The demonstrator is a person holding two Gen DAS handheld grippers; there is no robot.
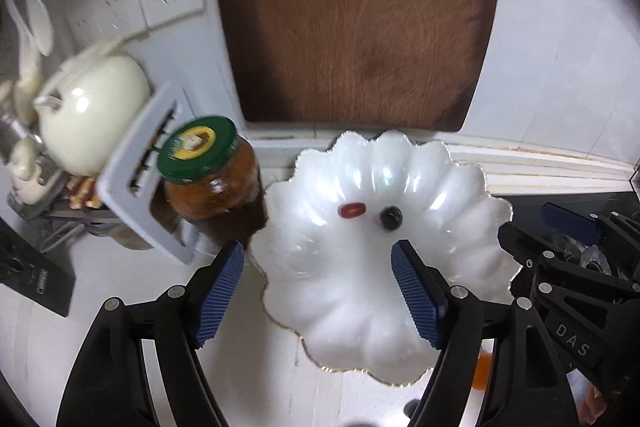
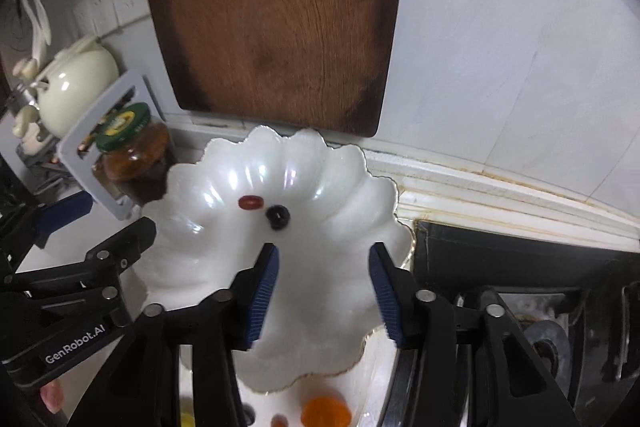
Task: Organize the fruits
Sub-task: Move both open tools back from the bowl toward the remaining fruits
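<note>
Two small fruits, a red one (image 1: pixel 353 210) and a dark one (image 1: pixel 391 218), lie side by side in the white scalloped dish (image 1: pixel 452 187) on the bench. Both the left gripper (image 1: pixel 318 295) and right gripper (image 2: pixel 323 293) hover over its near side with fingers spread and empty. An orange fruit (image 2: pixel 326 411) near the dish's near rim looks yet to be placed.

The orange fruit (image 2: pixel 326 411) is cut off by the bottom edge, and the jar's label (image 1: pixel 195 140) is too blurred to read.

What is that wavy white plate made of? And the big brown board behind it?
The scalloped plate looks like glazed ceramic or glass: it is shiny, with bright highlights, a pearly sheen and a thin gold rim. The brown board looks like wood: swirling grain lines show across it, and its finish is smooth and dull.
</note>
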